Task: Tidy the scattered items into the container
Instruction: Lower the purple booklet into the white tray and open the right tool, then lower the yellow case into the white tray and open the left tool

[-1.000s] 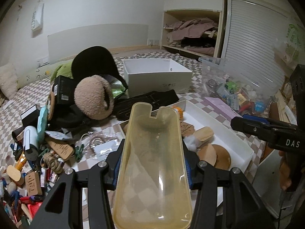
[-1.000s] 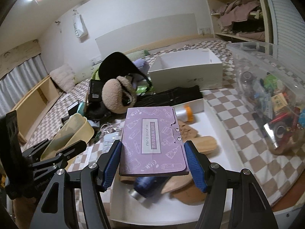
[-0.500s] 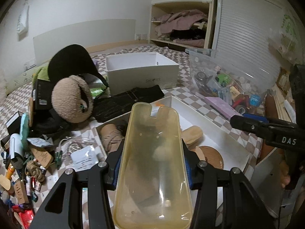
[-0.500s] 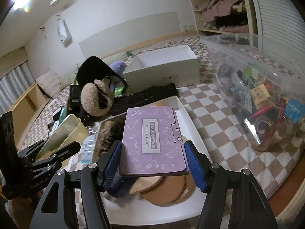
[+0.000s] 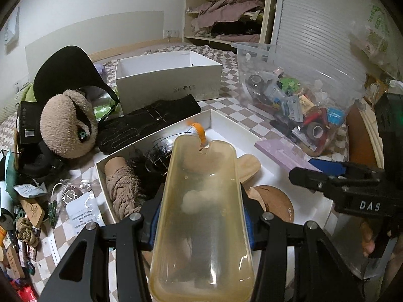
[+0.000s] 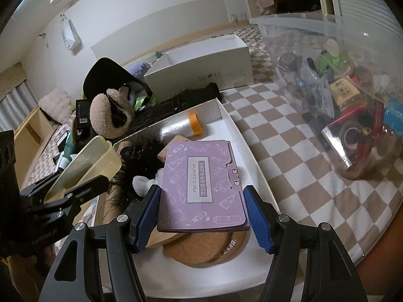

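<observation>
Checked brown-and-white cloth [image 6: 282, 136] covered the work surface, with a pale wall and an open shelf of clothes [image 5: 226, 15] behind.

Container: a shallow white tray [image 6: 254, 166], set lengthwise on the cloth. It held cork coasters [image 6: 209, 246], a roll of clear film with an orange end [image 6: 181, 125], a wooden piece [image 5: 248, 166], a coil of tan rope [image 5: 123, 188] and a black feathery tuft [image 6: 143, 156].

Left gripper [image 5: 201, 216]: clamped on a translucent yellow tub [image 5: 201, 214], the blue pads pressed against both of its long sides. The tub was held above the near end of the tray, its open side towards the camera.

Right gripper [image 6: 202, 209]: pinching a purple card packet [image 6: 201, 183] by its two edges, flat and printed side up, above the tray and over the coasters.

Other items on the cloth: a white shoebox [image 5: 168, 80] beyond the tray; black gloves [image 5: 148, 123] between shoebox and tray; fleece earmuffs [image 5: 68, 125] and a black visor [image 5: 65, 70] to the left; a clear plastic bin [image 6: 340, 100] of mixed goods to the right; small scattered items [image 5: 30, 214] at the far left, outside the tray.
</observation>
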The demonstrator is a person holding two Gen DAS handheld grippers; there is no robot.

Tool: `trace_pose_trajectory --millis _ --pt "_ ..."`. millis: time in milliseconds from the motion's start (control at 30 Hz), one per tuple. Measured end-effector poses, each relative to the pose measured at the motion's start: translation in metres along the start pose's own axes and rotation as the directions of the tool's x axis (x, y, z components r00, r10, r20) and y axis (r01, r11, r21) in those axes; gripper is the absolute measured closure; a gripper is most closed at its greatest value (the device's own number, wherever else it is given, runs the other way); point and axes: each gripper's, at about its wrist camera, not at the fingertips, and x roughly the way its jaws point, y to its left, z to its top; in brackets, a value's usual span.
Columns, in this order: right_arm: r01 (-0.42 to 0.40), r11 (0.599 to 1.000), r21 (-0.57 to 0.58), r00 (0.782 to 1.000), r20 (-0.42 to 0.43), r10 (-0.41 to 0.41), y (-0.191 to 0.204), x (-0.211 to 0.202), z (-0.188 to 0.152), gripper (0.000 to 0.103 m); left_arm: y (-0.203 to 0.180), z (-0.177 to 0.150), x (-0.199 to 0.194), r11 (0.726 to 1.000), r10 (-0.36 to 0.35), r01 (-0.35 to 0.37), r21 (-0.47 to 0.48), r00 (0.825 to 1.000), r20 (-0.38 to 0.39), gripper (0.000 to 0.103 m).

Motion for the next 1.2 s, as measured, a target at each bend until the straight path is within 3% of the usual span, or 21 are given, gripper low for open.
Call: trace_pose_trajectory --millis 633,1133,1167,1200 --pt "-0.004 1.0 -0.023 0.999 -0.05 0.003 -0.001 0.016 -0.01 0.035 -0.014 0.024 0.037 0.999 -0.031 0.032 0.024 0.999 -0.041 0.053" --pt "0.0 0.999 -0.042 0.999 -0.04 -0.002 -0.007 0.0 -0.015 0.035 -0.042 0.018 0.065 0.988 -0.125 0.136 0.071 0.981 -0.146 0.053" --pt "0.0 0.999 -0.04 0.999 -0.039 -0.002 -0.008 -0.001 -0.015 0.035 -0.043 0.017 0.066 0.989 -0.121 0.133 0.07 0.982 -0.147 0.052" --pt "0.0 0.999 -0.037 0.999 -0.038 -0.001 -0.008 -0.001 -0.015 0.035 -0.043 0.017 0.066 0.99 -0.114 0.126 0.07 0.983 -0.146 0.043"
